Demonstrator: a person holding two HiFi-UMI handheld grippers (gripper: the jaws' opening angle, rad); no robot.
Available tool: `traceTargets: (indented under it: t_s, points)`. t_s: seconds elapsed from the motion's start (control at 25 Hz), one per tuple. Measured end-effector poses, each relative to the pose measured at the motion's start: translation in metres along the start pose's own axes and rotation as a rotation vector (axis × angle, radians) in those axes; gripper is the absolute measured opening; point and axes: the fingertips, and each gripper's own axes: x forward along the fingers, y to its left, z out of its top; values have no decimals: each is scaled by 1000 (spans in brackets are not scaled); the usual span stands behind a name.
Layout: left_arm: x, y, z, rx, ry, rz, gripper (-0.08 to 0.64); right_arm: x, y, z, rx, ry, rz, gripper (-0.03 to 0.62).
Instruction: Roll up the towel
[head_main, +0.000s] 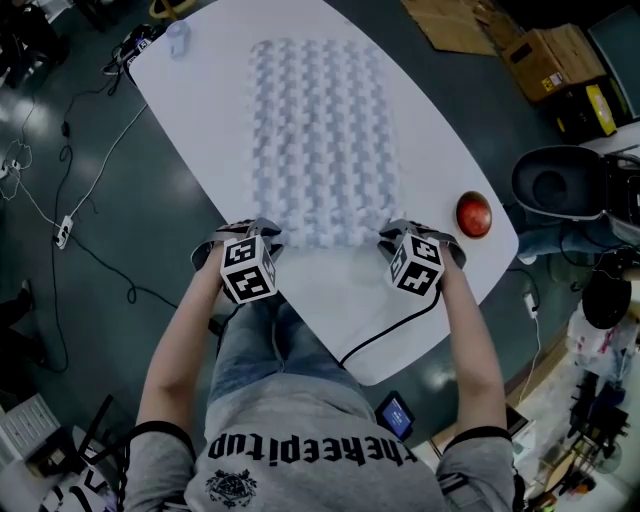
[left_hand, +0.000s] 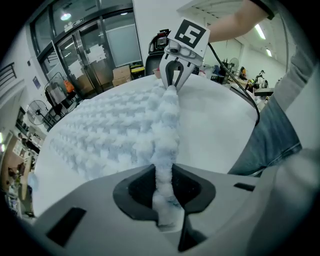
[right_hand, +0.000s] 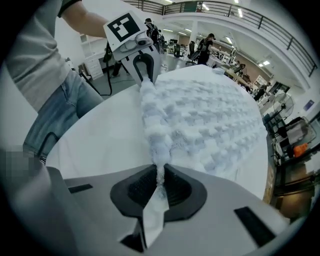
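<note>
Towel (head_main: 320, 140) flat, no roll yet; left gripper (head_main: 260, 232) and right gripper (head_main: 396, 234) clamp its corners toward the table's (head_main: 330, 305) near edge.

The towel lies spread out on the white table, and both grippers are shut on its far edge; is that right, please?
Not quite: the left gripper and right gripper are shut on the near edge of the towel, closest to the person, as the head view shows. It does lie spread out on the white table.
</note>
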Motion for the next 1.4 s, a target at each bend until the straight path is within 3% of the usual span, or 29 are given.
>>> traceTargets:
  t_s: [0.24, 0.36, 1.08, 1.4]
  points:
    - [-9, -38, -15, -18, -12, -157, 80, -7, 45, 5, 54, -8, 140, 37]
    - [-14, -39, -13, -34, -36, -188, 81, -14, 42, 7, 89, -19, 143, 37]
    - [-12, 65, 1, -14, -64, -63, 81, -13, -79, 31, 130, -34, -211, 41]
    - [-2, 100, 9, 43, -54, 6, 92, 0, -111, 27, 152, 1, -300, 44]
